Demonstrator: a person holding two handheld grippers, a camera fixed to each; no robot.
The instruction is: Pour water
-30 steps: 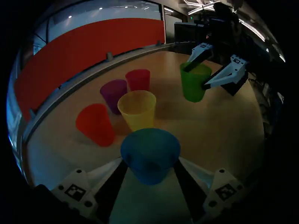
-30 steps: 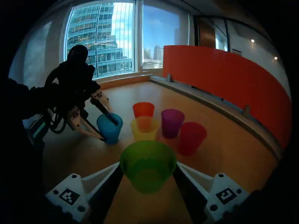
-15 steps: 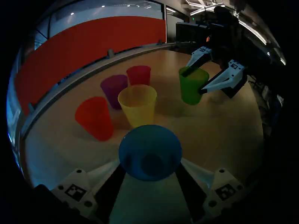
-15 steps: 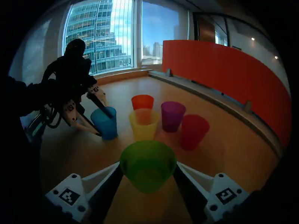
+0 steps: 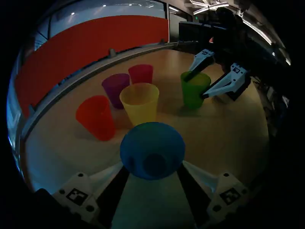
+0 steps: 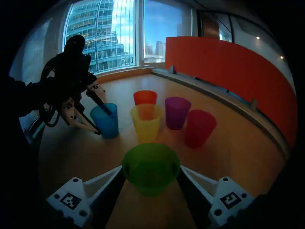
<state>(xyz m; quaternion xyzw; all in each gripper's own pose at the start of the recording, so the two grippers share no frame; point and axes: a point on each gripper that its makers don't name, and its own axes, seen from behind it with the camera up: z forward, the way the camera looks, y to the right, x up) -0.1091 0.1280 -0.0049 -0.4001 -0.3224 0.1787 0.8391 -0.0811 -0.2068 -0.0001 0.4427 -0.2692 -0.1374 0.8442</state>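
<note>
Blue plastic comes nearest: the blue cup (image 5: 152, 154) is clamped between both fingers of the left gripper (image 5: 152, 165), its mouth turned towards the camera. In the right gripper view the green cup (image 6: 151, 168) is pinched the same way by the right gripper (image 6: 151, 172). Beyond, on the wooden table (image 5: 225, 126), four cups stand close together: a yellow cup (image 5: 139, 102) nearest, an orange cup (image 5: 95, 116) beside it, then a purple cup (image 5: 115, 88) and a crimson cup (image 5: 141, 73). Whether either held cup carries water, I cannot tell.
</note>
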